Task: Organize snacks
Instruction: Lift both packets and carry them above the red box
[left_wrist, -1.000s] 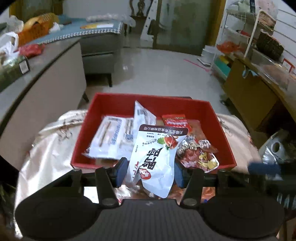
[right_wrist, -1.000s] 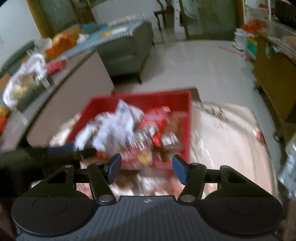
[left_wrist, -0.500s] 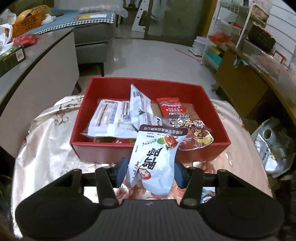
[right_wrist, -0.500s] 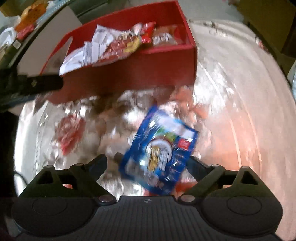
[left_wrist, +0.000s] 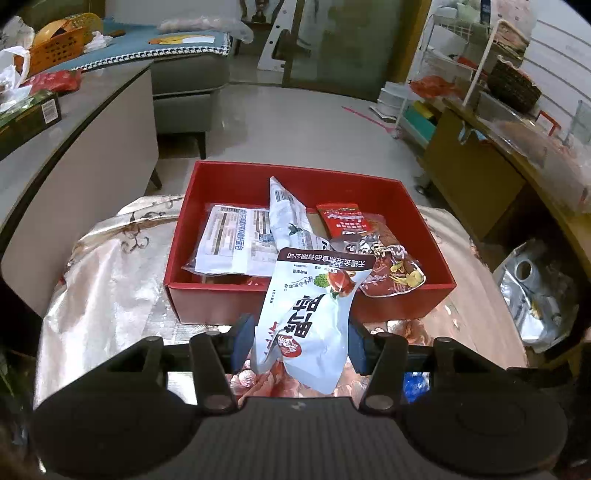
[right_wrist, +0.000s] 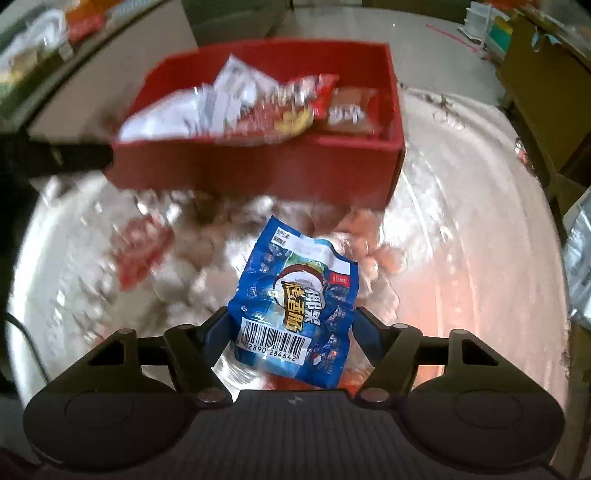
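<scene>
Left gripper (left_wrist: 301, 345) pinches a glossy white plastic snack pouch (left_wrist: 308, 317) with red-black print, held upright; long axis runs away from the camera, top edge over the near wall of the red rectangular cardboard box (left_wrist: 306, 306). Right gripper (right_wrist: 291, 338): jaws have just been closing around a crinkly blue foil snack packet (right_wrist: 295, 306), flat on the shiny floral tablecloth (right_wrist: 461, 266), barcode end nearest; long axis points toward the box. Can't tell whether the pads touch it.

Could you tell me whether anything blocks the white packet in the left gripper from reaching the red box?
Nothing visible does: the white packet in the left gripper sits just short of the red box, whose open top faces it.
</scene>
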